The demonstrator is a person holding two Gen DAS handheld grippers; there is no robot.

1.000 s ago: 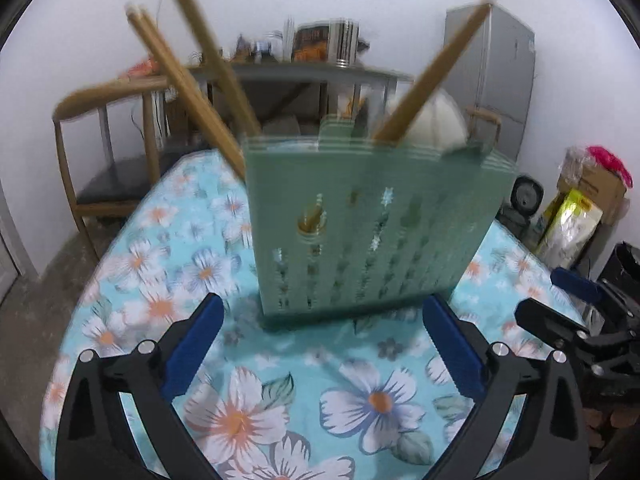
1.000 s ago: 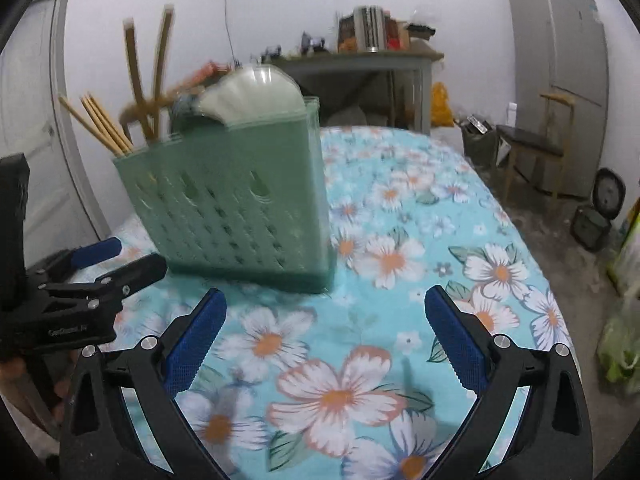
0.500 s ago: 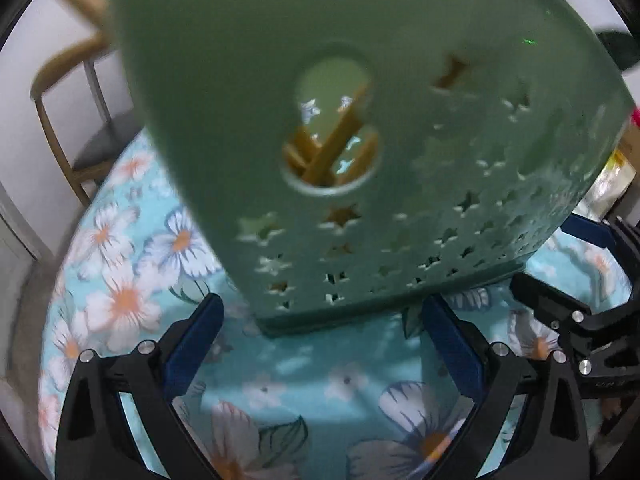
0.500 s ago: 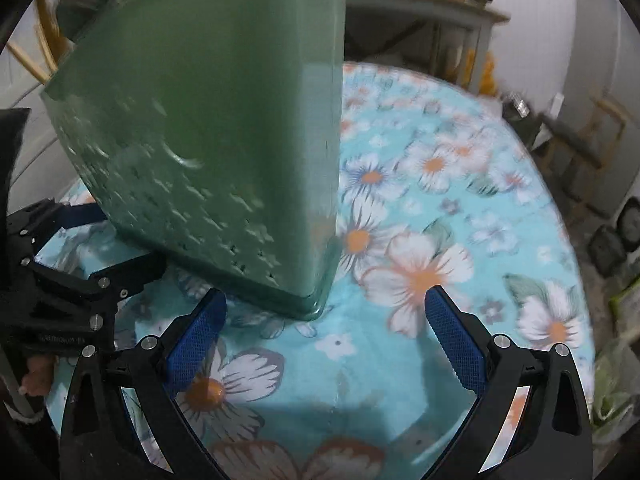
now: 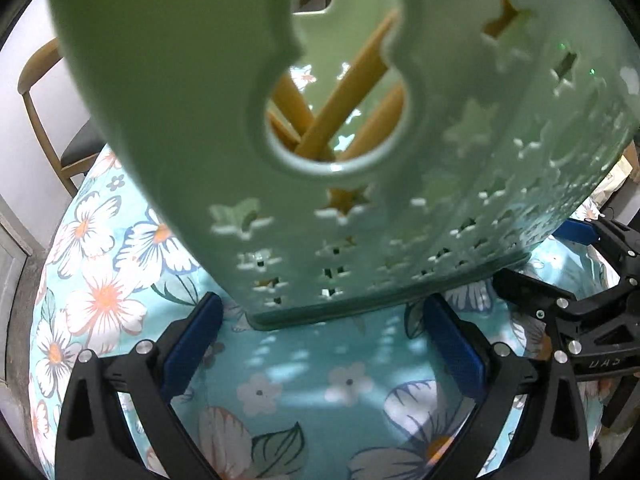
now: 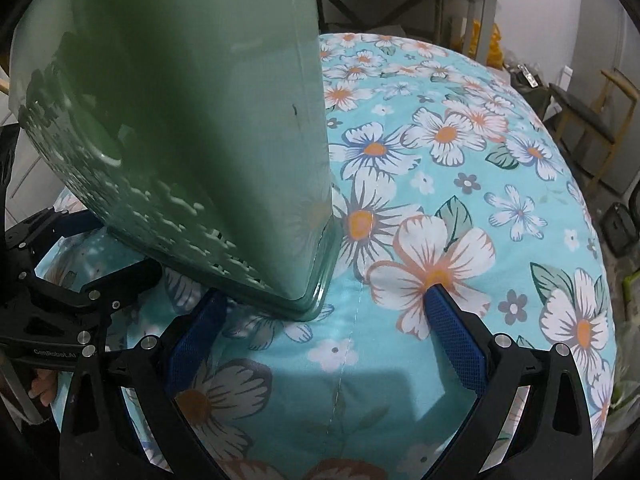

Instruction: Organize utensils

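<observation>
1. The green utensil holder point(image 5: 360, 184) stands on the flowered tabletop point(image 5: 304, 384), very close in front of both cameras, with wooden chopsticks point(image 5: 348, 92) visible through the hanging hole in its wall.
2. The left tool point(image 5: 320, 344) is spread wide and empty, its blue pads point(image 5: 188, 344) flanking the holder's base but apart from it.
3. The right tool point(image 6: 324, 336) is also wide and holds nothing; the holder's corner point(image 6: 312, 304) sits just ahead of the left pad.
4. From the left wrist view, the right tool point(image 5: 576, 320) lies just beside the holder's far end.
5. Risk: the holder seems tall and loaded high, so a push at the base from either tool could likely tip it and spill the chopsticks.
6. Risk: the cloth may bunch or slide under a nudge, dragging the holder.
7. Risk: with both tools crowding one object, they could knock each other.
</observation>
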